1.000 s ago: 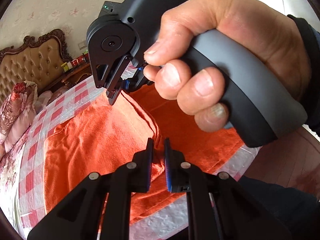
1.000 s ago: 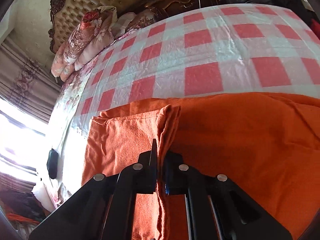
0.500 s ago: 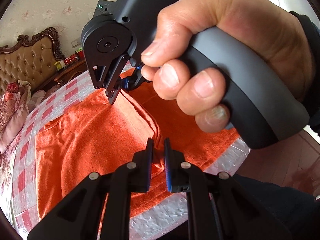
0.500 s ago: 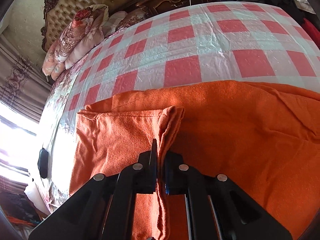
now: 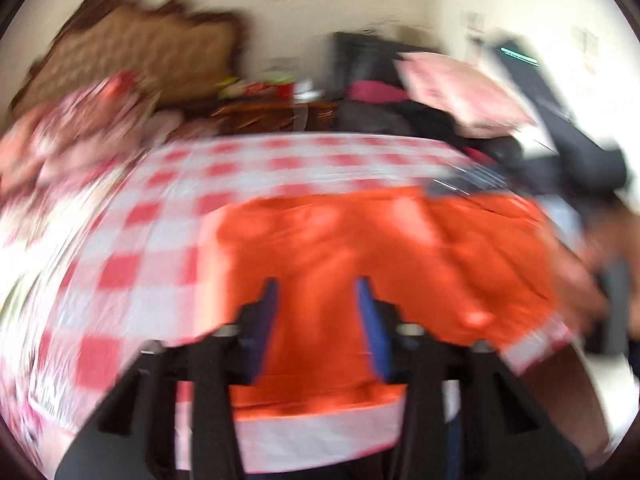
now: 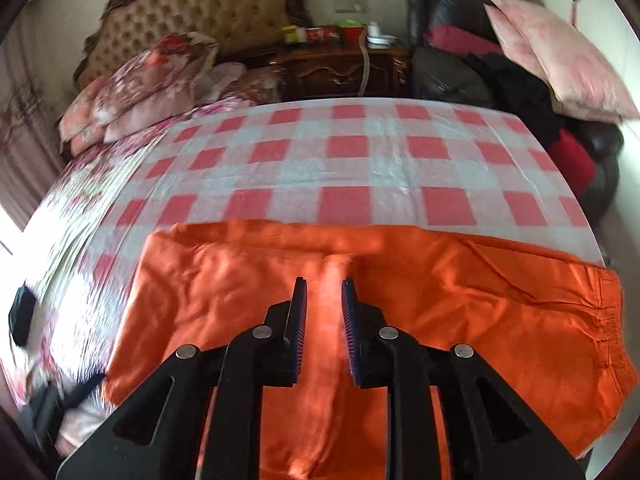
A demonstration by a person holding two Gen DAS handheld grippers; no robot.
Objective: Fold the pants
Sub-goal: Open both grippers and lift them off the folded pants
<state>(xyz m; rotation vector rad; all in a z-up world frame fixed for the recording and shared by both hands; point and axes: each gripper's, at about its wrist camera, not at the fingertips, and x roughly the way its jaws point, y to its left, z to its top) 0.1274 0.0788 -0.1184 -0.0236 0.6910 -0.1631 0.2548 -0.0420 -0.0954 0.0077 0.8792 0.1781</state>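
Note:
The orange pants (image 6: 460, 312) lie across the near edge of the red-and-white checked bed sheet (image 6: 360, 168), waistband at the right. A raised fold of the cloth (image 6: 324, 312) stands between the jaws of my right gripper (image 6: 323, 300), which are partly open and not pinching it. In the blurred left wrist view the pants (image 5: 360, 248) lie flat, and my left gripper (image 5: 316, 300) is open and empty above their near edge. The right gripper and the hand holding it (image 5: 580, 184) show at the right edge.
A tufted headboard (image 6: 200, 12) and floral pillows (image 6: 140, 88) are at the far left. A wooden nightstand (image 6: 340, 64) stands behind the bed. A black sofa with a pink pillow (image 6: 560, 52) is at the right. A black object (image 6: 22, 312) lies at the bed's left edge.
Both grippers have opened and let go of the orange cloth. Both have pulled back and swung, so more of the bed shows; the left view is motion-blurred.

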